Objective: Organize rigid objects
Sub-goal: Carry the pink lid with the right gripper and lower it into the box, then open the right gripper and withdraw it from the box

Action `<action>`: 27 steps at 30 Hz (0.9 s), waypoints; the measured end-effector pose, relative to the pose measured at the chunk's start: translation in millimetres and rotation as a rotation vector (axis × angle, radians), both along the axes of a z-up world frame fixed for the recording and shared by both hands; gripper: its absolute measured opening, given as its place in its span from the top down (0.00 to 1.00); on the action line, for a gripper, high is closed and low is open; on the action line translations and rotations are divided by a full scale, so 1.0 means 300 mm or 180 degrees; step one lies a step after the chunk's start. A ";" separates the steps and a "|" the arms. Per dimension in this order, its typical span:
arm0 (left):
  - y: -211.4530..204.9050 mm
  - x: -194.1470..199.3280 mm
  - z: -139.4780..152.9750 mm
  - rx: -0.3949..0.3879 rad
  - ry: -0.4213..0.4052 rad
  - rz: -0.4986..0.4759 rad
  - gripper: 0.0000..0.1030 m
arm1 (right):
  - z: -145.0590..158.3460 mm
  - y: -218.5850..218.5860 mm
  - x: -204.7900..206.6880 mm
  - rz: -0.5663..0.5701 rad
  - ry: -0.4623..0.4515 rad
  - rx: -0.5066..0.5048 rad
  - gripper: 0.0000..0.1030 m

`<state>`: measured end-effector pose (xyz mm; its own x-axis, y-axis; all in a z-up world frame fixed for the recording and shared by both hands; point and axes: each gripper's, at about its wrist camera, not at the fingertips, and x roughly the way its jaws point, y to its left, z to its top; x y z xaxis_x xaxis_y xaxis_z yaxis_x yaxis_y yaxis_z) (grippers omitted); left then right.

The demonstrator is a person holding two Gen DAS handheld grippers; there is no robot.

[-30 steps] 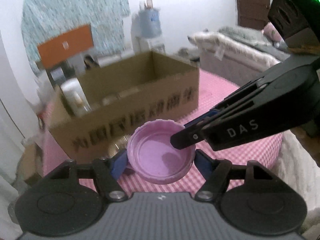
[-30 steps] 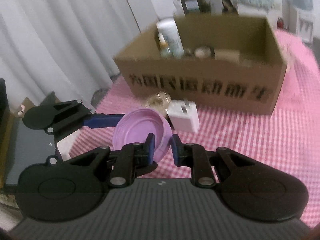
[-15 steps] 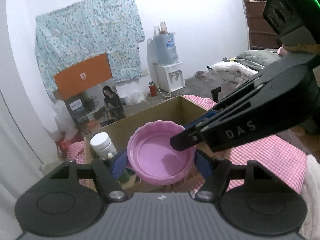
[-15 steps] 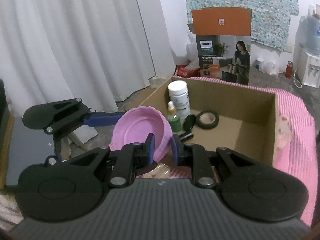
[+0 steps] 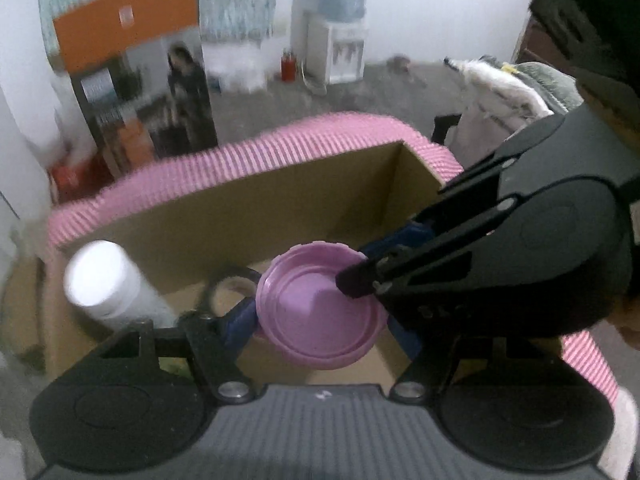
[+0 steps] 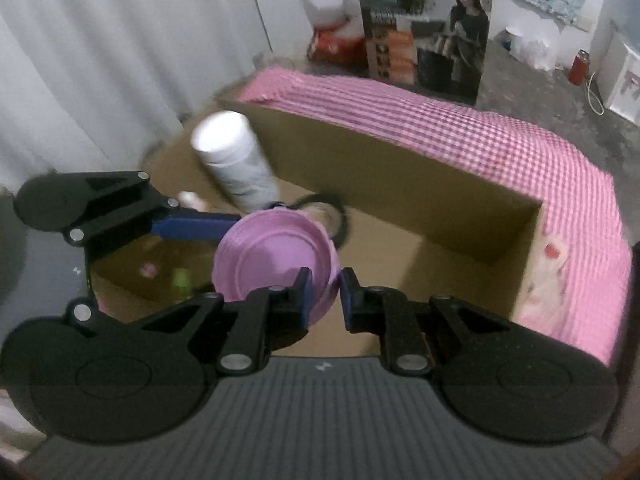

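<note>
Beyond the fingers, the tall printed carton (image 6: 424,28) bears a logo near its top, too blurred to read; nothing else is legible.

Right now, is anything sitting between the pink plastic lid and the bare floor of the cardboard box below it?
Nothing visible blocks the drop. The pink plastic lid, pinched by both grippers, hangs over bare floor of the cardboard box. The white bottle and black tape roll stand off toward the far-left corner.
</note>
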<state>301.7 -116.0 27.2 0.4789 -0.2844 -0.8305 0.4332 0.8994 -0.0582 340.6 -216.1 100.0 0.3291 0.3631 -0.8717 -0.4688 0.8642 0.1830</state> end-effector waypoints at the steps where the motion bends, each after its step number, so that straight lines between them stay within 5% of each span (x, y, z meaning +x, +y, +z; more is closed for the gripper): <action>1: -0.009 0.031 -0.017 -0.0027 0.0086 0.0021 0.29 | -0.017 -0.001 0.032 0.0028 0.0057 -0.0080 0.88; 15: -0.067 0.220 -0.150 -0.0019 0.0456 0.0231 0.29 | -0.154 0.047 0.238 0.0295 0.0147 -0.0732 0.90; 22: -0.079 0.227 -0.143 0.0012 0.0393 0.0289 0.24 | -0.183 0.025 0.266 0.0200 0.0085 -0.0677 0.89; 27: -0.068 0.159 -0.051 -0.0082 0.0138 0.0238 0.19 | -0.101 -0.010 0.216 0.0052 -0.0138 -0.0434 0.88</action>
